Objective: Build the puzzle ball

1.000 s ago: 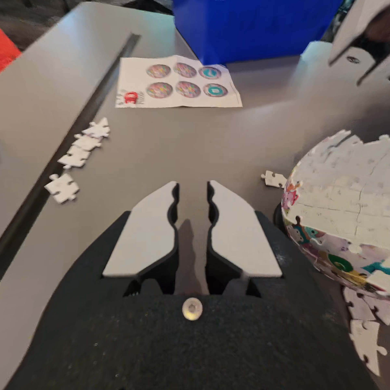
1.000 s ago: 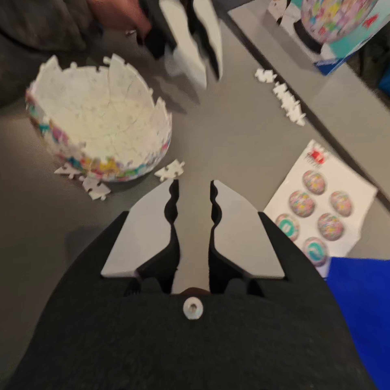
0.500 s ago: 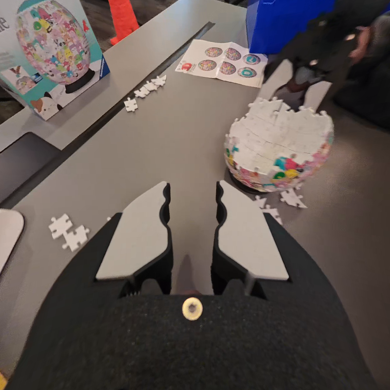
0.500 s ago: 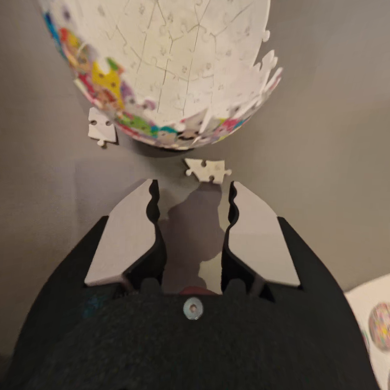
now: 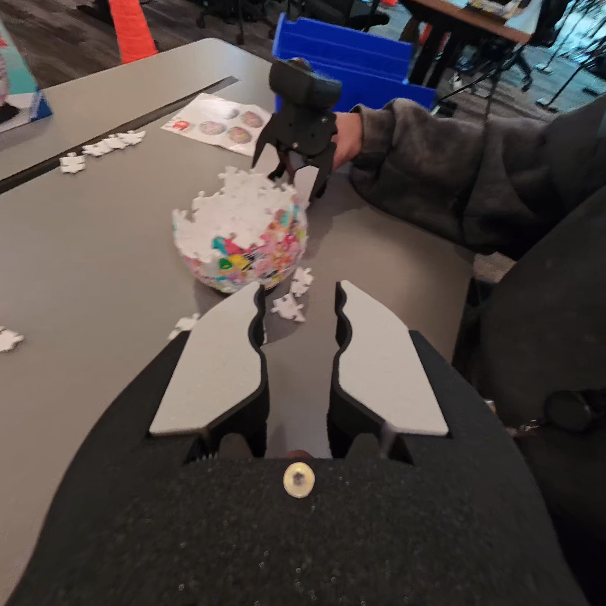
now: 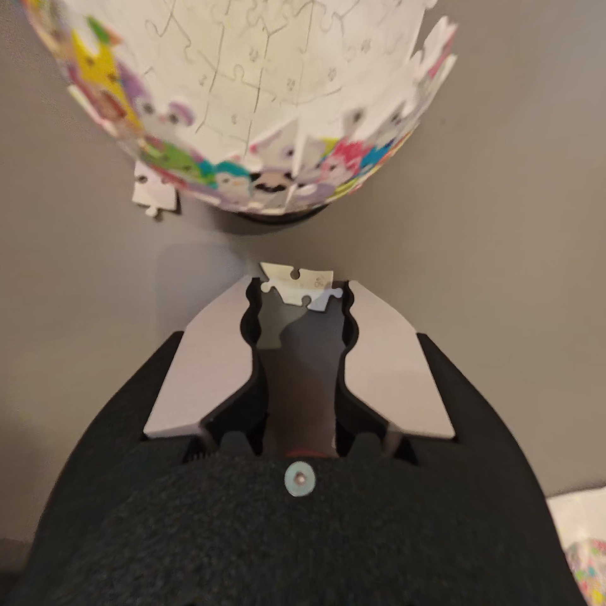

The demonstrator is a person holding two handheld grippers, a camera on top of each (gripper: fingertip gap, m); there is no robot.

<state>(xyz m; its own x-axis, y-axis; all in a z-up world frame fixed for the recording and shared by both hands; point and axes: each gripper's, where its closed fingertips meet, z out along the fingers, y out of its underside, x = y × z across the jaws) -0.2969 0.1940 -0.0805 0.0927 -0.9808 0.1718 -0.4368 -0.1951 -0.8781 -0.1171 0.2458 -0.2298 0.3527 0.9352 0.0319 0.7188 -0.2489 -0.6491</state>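
Puzzle ball (image 5: 241, 236): half-built shell, open at the top, white inside, colourful printed outside. It sits on a dark base on the grey table (image 5: 82, 262), near the table's middle in the left wrist view. In the right wrist view it fills the top of the frame (image 6: 255, 98).
Left gripper (image 5: 298, 301): held above the table on the near side of the ball. Fingers apart, nothing between them.
Right gripper (image 6: 300, 288): lowered to the table on the far side of the ball, held by a hand (image 5: 347, 137) in a grey sleeve (image 5: 442, 170). Fingers apart.
Target piece (image 6: 298, 283): 1 white puzzle piece, face down on the table, lying between the tips of the right gripper's fingers. Contact with either finger cannot be told. It lies near the ball's base but apart from it.
Loose pieces, near side (image 5: 292, 298): several white pieces on the table just beside the ball, ahead of the left gripper.
Single piece at ball edge (image 6: 154, 193): white, partly tucked under the ball's curve.
Loose pieces, far row (image 5: 108, 147): a line of white pieces along the dark seam of the table.
Instruction sheet (image 5: 218, 123): white paper with round printed pictures, flat on the table beyond the ball.
Blue bin (image 5: 344, 62): stands at the far table edge, behind the right gripper.
Orange cone (image 5: 132, 29): on the floor beyond the table.
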